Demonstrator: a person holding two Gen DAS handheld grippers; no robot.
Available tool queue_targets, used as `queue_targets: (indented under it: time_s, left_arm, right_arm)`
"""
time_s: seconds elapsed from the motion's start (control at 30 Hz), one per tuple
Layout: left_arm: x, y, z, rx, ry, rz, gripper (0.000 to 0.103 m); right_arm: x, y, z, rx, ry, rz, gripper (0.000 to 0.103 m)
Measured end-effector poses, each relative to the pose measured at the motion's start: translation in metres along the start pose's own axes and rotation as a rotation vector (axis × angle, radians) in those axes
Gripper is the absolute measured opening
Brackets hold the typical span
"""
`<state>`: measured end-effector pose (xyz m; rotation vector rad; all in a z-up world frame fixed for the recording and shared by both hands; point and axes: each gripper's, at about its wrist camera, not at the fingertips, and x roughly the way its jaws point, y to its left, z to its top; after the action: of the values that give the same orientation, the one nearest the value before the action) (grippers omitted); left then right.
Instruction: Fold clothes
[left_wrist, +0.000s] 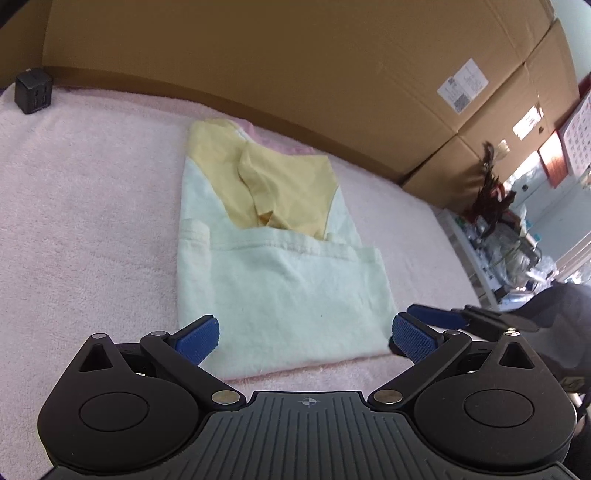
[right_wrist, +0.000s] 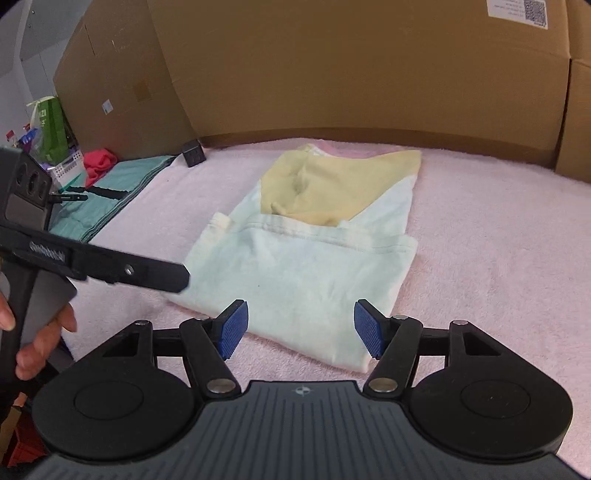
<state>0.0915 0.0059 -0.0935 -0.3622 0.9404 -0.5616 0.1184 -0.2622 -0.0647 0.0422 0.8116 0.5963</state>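
A: State of each tool?

B: Left gripper: jaws wide apart, nothing clamped; its blue pads stand over the near edge of the folded garment. Right gripper: jaws spread, nothing between the pads, also above the garment's near edge. A hand holds the left gripper's grip, seen from the right wrist view.

A: Location of the garment?

B: Centre of the pink towel surface. Pale green lower part folded up over a yellow upper part; the near hem lies flat.

A: Containers?

B: A white basket sits beyond the surface's left edge; contents cannot be told. Large cardboard boxes stand along the far edge.

A: Edges and room?

B: A small black cube sits at the far left corner. A folded teal cloth lies at the left edge. Bare towel lies open on both sides of the garment.
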Motion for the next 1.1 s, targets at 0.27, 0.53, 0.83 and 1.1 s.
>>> queue_targets:
  time_s: [0.27,0.53,0.83,1.1]
  left_arm:
    - [0.017,0.01,0.007,-0.043,0.064,-0.033,0.103]
    - [0.04,0.027,0.06,-0.11,0.028,-0.021,0.103]
    - [0.041,0.058,0.074,-0.231,0.061,-0.112,0.103]
    - [0.059,0.109,0.127,-0.468,0.071,-0.178,0.103]
  right_arm:
    - [0.009,-0.012,0.004,0.033,0.033,0.014,0.069]
    - [0.045,-0.042,0.045,0.1,0.053,0.044,0.071]
    - [0.038,-0.082,0.058,0.336,-0.015,0.138,0.075]
    - [0.061,-0.147,0.077,0.599,-0.037,0.133,0.043]
